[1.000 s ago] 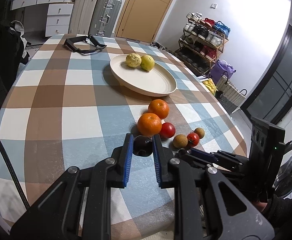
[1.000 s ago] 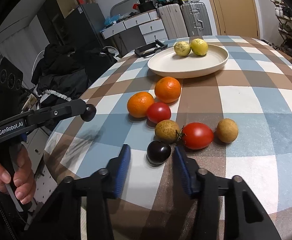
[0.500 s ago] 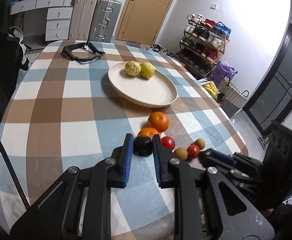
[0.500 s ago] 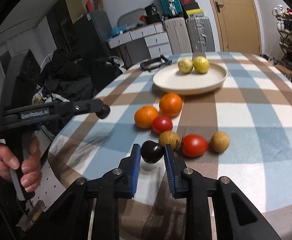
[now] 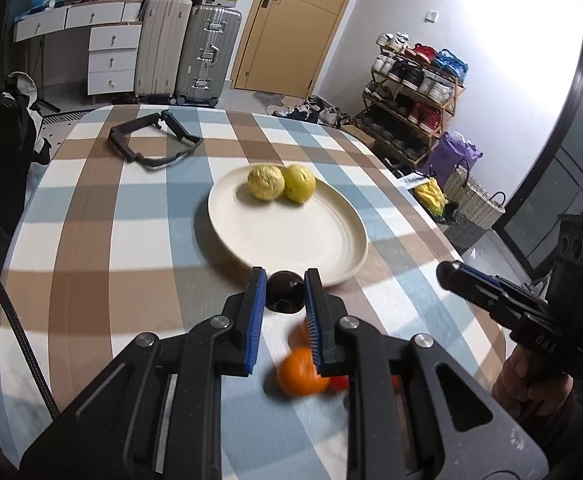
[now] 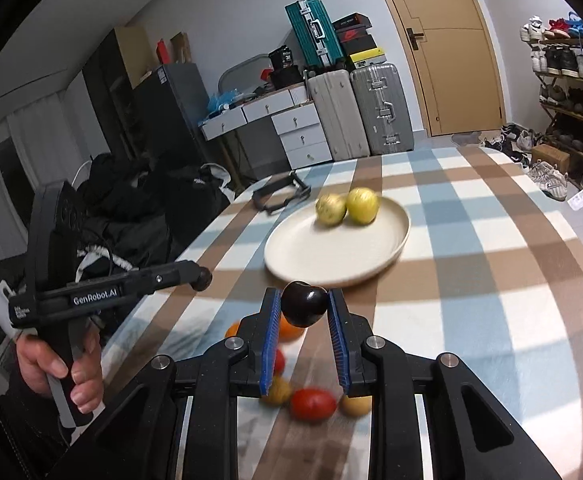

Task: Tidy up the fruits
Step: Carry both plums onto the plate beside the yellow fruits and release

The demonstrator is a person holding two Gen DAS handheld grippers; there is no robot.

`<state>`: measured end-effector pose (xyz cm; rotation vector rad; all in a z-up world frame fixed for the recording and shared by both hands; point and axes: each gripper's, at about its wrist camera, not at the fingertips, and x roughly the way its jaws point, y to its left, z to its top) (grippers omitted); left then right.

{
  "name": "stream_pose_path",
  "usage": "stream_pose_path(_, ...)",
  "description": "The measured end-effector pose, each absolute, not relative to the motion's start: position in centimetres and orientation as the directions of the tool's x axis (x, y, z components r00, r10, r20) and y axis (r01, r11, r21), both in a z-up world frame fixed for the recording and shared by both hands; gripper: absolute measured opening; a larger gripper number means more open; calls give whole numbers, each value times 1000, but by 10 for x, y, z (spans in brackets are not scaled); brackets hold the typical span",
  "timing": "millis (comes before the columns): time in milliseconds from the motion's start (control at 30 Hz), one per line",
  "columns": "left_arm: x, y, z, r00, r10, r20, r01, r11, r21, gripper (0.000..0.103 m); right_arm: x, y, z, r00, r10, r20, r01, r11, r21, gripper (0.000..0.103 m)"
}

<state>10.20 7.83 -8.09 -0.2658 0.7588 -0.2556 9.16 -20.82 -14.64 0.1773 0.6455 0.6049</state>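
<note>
Left gripper (image 6: 201,276), marked "GenRobot.AI", is gripping a dark plum (image 5: 285,291); right gripper (image 6: 304,312) jaws are clamping another dark plum (image 6: 304,303) above the desk (image 6: 491,280).

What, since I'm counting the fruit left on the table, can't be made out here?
- Left wrist view: the oranges are blurred and half hidden behind the left gripper, which grips a dark fruit; a red fruit barely shows.
- Right wrist view: the right gripper, gripping a second dark fruit, covers parts of the blurred brown fruits beside the tomato.
- No exact count is possible.
</note>
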Motion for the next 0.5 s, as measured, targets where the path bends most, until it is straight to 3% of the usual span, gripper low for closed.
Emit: stream_pose_path(500,245,95,-89,662,-331,-672,104,929,-354,17,219,-150,-140,502,625,-598,-572,758,313,24)
